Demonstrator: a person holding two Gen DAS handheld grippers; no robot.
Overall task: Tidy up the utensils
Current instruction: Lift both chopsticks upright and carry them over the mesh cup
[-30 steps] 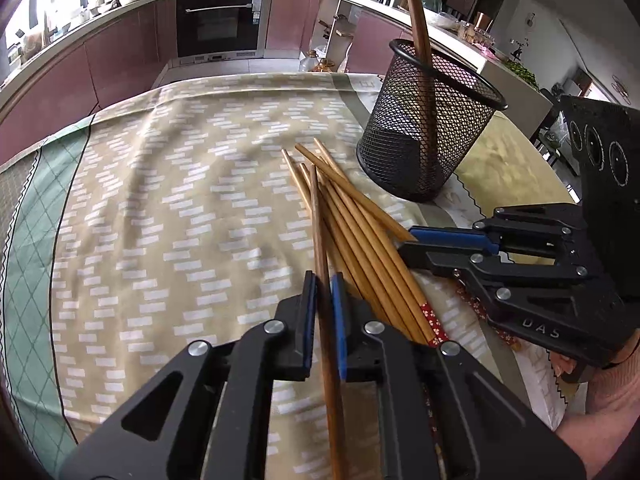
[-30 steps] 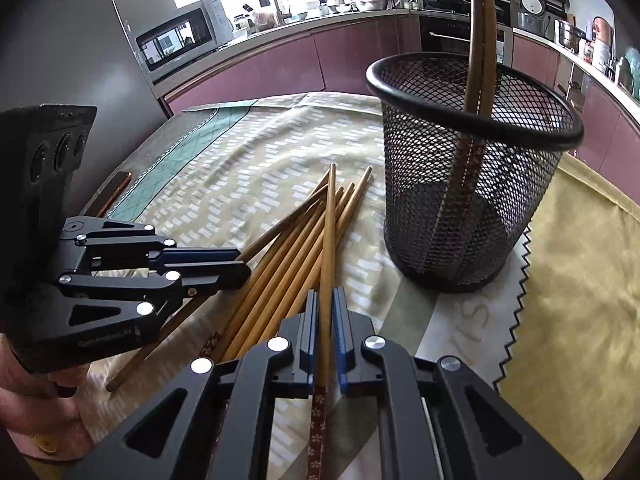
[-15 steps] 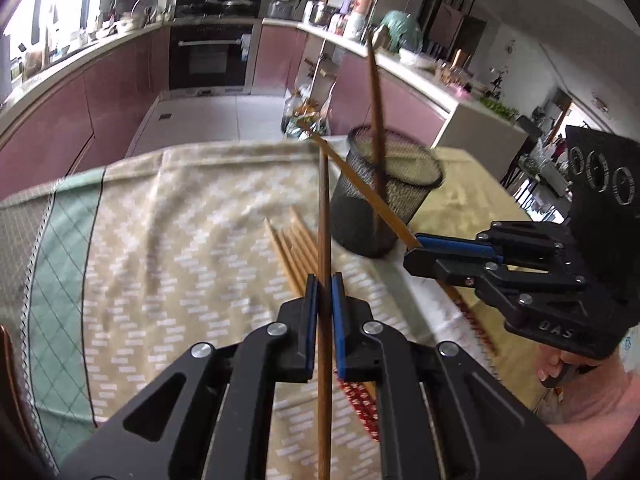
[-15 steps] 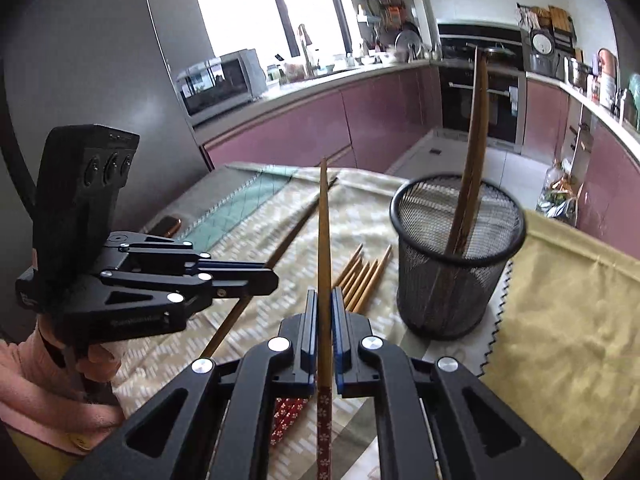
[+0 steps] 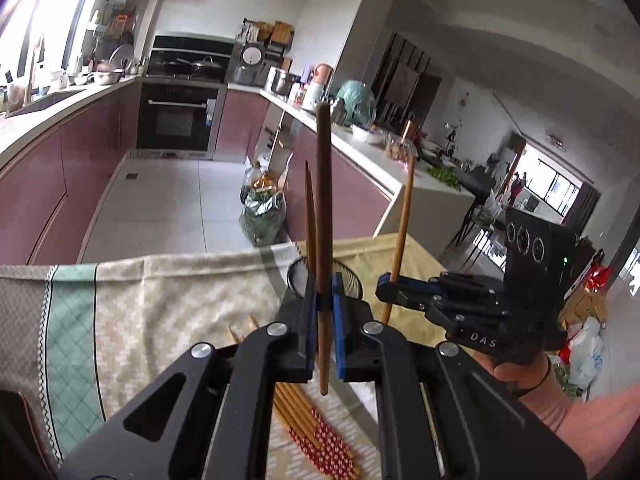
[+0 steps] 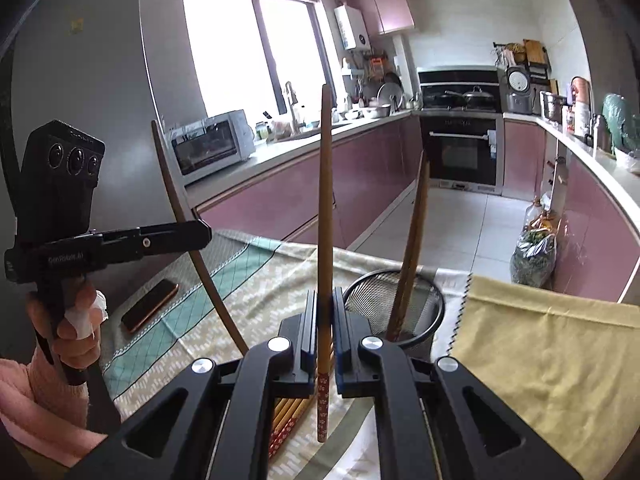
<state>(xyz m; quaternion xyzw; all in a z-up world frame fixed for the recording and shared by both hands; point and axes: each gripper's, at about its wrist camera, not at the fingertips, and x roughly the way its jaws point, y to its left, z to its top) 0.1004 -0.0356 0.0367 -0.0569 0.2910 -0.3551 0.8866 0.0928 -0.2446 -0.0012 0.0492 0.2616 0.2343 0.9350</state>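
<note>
Both tools (image 5: 324, 300) (image 6: 324, 312), each clamped on a chopstick (image 5: 323, 240) (image 6: 325, 220), have risen above the tablecloth (image 5: 160, 300).

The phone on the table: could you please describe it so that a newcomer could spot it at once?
Start at the patterned tablecloth and follow its green diamond stripe towards the fridge side. There the phone lies flat, well left of the mesh basket. Unlike the thin wooden chopsticks, it is a dark slab with a coppery edge.
</note>
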